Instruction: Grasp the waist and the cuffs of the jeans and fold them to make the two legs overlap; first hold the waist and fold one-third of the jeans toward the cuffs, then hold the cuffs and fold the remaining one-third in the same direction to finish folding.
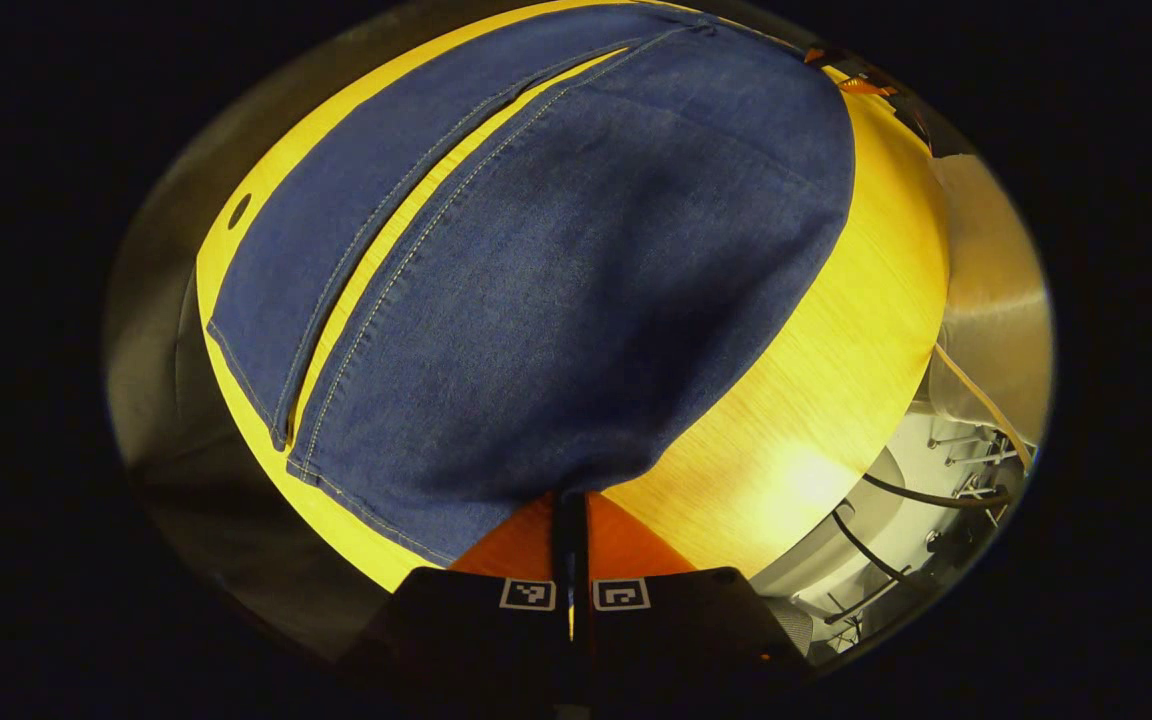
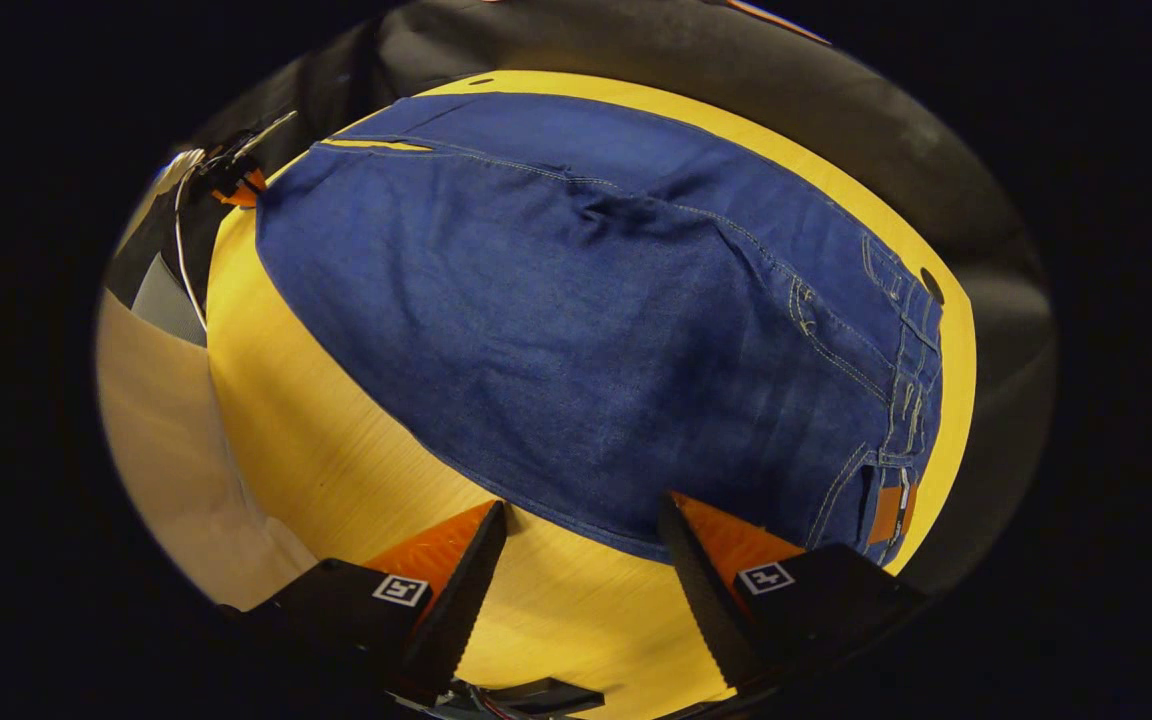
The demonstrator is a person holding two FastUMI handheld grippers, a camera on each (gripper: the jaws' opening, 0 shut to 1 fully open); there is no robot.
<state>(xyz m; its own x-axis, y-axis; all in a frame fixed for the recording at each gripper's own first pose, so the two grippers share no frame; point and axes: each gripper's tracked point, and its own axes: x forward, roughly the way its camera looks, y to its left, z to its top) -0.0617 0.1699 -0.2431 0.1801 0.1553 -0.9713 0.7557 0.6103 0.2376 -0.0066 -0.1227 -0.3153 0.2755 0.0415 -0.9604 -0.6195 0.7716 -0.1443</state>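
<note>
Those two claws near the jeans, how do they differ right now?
The left claw is pinched shut on the jeans' edge; the right claw gapes open, holding nothing. The left grips near the cuffs, the right hovers near the waist. Both sit at the jeans' near edge above the yellow table.

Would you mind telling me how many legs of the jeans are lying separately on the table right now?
2. In the left gripper view, the near leg runs up from the left tool, shut on its edge; the far leg lies beside it, a strip of table between.
</note>
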